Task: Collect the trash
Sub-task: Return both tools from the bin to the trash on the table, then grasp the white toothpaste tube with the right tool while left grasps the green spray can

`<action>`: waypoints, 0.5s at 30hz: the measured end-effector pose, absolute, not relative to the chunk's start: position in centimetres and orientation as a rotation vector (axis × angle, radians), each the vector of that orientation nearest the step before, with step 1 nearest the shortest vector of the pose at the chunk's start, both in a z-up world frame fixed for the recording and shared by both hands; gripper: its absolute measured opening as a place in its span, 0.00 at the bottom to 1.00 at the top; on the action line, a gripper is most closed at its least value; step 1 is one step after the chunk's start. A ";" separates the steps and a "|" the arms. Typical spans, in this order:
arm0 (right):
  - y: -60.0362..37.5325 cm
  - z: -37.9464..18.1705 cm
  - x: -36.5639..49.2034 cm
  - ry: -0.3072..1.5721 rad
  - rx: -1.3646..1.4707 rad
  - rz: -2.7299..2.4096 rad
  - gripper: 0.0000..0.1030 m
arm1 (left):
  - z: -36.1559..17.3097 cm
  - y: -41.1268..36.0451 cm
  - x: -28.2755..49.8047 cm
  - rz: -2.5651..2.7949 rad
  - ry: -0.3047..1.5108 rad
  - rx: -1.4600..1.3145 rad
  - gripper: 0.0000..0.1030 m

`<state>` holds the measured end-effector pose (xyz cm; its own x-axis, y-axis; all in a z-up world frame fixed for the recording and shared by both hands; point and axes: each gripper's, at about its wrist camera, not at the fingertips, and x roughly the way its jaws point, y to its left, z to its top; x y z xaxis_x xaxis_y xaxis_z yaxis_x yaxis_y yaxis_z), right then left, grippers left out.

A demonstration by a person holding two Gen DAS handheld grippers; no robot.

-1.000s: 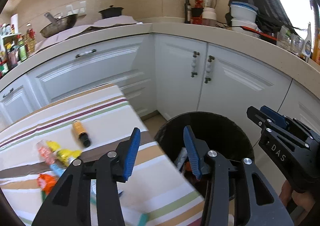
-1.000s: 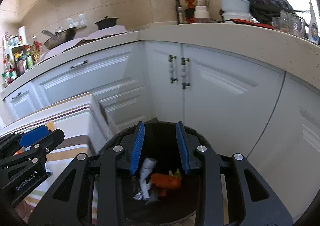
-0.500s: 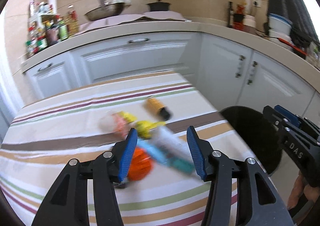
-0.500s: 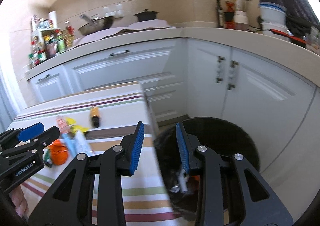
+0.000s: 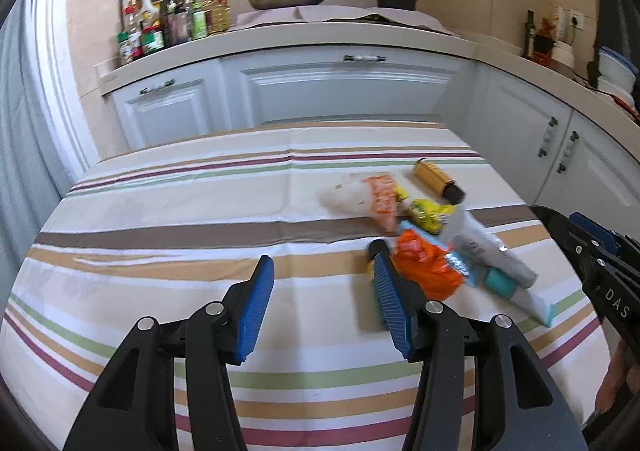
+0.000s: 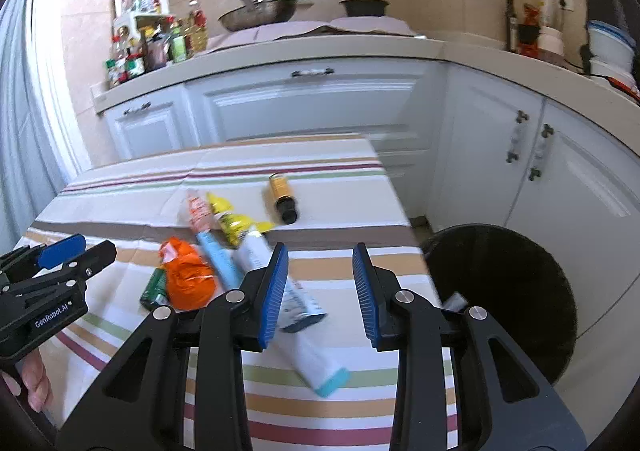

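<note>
- Table (image 5: 168,211): covered by a striped cloth; set in front of white kitchen cabinets (image 5: 344,91).
- Trash heap: gathered on the table's right part, in one loose cluster, the pieces touching or overlapping.
- Orange wrapper (image 6: 186,277): crumpled, at the near left of the heap; a small green item (image 6: 154,287) is laid against its left side, too blurred to be told further.
- White tube (image 6: 296,315): laid slantwise with its teal end (image 6: 332,381) toward the camera; a light blue tube (image 6: 220,259) is placed just beside it.
- Yellow wrapper (image 6: 234,225) and a clear packet with orange print (image 6: 198,213): found at the far side of the heap, touching each other.
- Small amber bottle (image 6: 282,193): laid on its side with a black cap, slightly apart from the heap, toward the cabinets.
- Black bin (image 6: 508,299): stood on the floor off the table's right corner; some white scrap is seen inside it near the rim.
- Left gripper (image 5: 322,301): held over the bare cloth just left of the heap; jaws parted, having just been opening, with nothing between them; its right finger (image 5: 390,307) is seen in front of the orange wrapper.
- Right gripper (image 6: 320,291): held over the table's near right edge; jaws parted, nothing clamped; the white tube is seen below and behind its left finger (image 6: 274,293).
- Hands: part of a hand is seen under each gripper at the frame edges.
</note>
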<state>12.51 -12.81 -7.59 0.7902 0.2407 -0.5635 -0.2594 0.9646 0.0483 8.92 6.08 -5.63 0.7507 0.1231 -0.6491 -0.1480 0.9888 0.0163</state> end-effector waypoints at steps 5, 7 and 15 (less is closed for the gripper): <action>-11.0 -8.1 12.8 0.627 -0.061 0.300 0.32 | -6.0 8.2 8.6 0.182 0.716 -0.058 0.50; -10.3 -8.3 12.9 0.637 -0.073 0.309 0.32 | -6.2 8.9 8.5 0.195 0.720 -0.067 0.50; -8.8 -9.3 14.1 0.697 -0.098 0.315 0.32 | -6.6 10.8 8.4 0.222 0.728 -0.088 0.50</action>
